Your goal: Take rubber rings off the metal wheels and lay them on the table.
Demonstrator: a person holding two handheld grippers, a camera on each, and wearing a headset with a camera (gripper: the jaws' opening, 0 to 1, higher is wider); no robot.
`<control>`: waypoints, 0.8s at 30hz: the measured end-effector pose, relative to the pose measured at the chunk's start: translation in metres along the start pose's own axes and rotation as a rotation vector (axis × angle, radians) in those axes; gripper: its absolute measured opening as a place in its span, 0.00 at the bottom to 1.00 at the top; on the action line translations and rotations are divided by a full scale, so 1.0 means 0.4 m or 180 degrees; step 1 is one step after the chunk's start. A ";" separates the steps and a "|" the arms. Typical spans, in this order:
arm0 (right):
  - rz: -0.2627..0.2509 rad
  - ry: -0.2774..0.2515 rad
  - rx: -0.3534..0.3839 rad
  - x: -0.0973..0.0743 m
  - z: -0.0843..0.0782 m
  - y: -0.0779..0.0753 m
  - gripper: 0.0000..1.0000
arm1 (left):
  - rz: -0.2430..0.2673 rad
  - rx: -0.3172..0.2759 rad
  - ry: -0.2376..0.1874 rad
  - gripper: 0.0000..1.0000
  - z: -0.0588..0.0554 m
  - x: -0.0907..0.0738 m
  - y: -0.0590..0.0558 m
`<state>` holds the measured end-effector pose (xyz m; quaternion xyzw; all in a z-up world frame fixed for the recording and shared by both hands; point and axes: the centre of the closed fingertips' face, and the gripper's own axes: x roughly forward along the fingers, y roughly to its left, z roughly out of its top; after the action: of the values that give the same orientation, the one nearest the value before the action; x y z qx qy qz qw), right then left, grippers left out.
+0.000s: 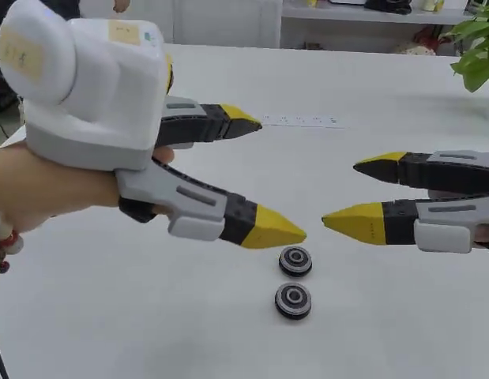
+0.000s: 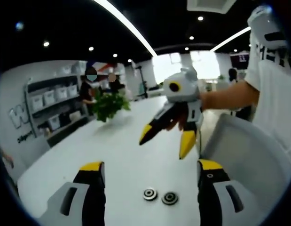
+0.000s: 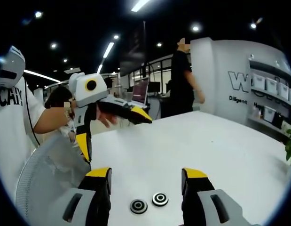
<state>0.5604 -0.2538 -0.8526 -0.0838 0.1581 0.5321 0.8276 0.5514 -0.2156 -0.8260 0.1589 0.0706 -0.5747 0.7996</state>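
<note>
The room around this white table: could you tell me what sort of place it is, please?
Most likely an open-plan office or lab workspace: shelves hold white storage bins, an open laptop sits at the far end of the long white table, and ceiling strip lights run overhead.

Head view: right tongs (image 1: 340, 194) run off the right edge, so the jaws and a sliver of finger (image 1: 488, 233) are in frame and the hand behind is cut away. The white housing of the left tongs (image 1: 282, 180) covers most of the holding hand (image 1: 47, 189). The potted plant (image 1: 475, 55) is clipped by the right edge. Both gripper views: wheels (image 2: 150, 194) (image 3: 138, 205) too small to tell rubber from metal. Right gripper view: large wall lettering (image 3: 239, 79) breaks off after its first letter, rest unreadable. Left gripper view: shirt print (image 2: 272, 47) cut by the frame edge.
</note>
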 end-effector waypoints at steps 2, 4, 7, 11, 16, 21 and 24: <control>0.0022 -0.0005 -0.0024 0.004 -0.005 -0.004 0.56 | -0.0016 0.0033 0.0030 0.77 -0.004 0.012 0.004; 0.0022 -0.0005 -0.0018 0.009 -0.014 -0.014 0.53 | -0.0028 0.0096 0.0044 0.76 -0.006 0.022 0.007; 0.0034 -0.0053 0.0041 0.019 -0.026 -0.026 0.51 | -0.0038 0.0067 -0.0049 0.74 0.000 0.036 0.012; 0.0099 -0.0073 0.0119 0.018 -0.053 -0.028 0.47 | -0.0043 -0.0049 -0.0162 0.70 -0.014 0.046 0.012; 0.0101 0.0051 0.0176 0.013 -0.119 -0.028 0.42 | -0.0096 -0.0163 -0.0102 0.67 -0.065 0.066 -0.001; 0.0060 0.0136 0.0194 0.016 -0.167 -0.034 0.38 | -0.0169 -0.0295 -0.0096 0.61 -0.093 0.094 -0.015; 0.0100 0.0178 0.0213 0.022 -0.190 -0.027 0.37 | -0.0156 -0.0302 -0.0071 0.57 -0.105 0.110 -0.015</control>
<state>0.5606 -0.2740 -0.9271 -0.0684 0.2002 0.5369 0.8167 0.5631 -0.2429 -0.8795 0.1126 0.0927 -0.5919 0.7927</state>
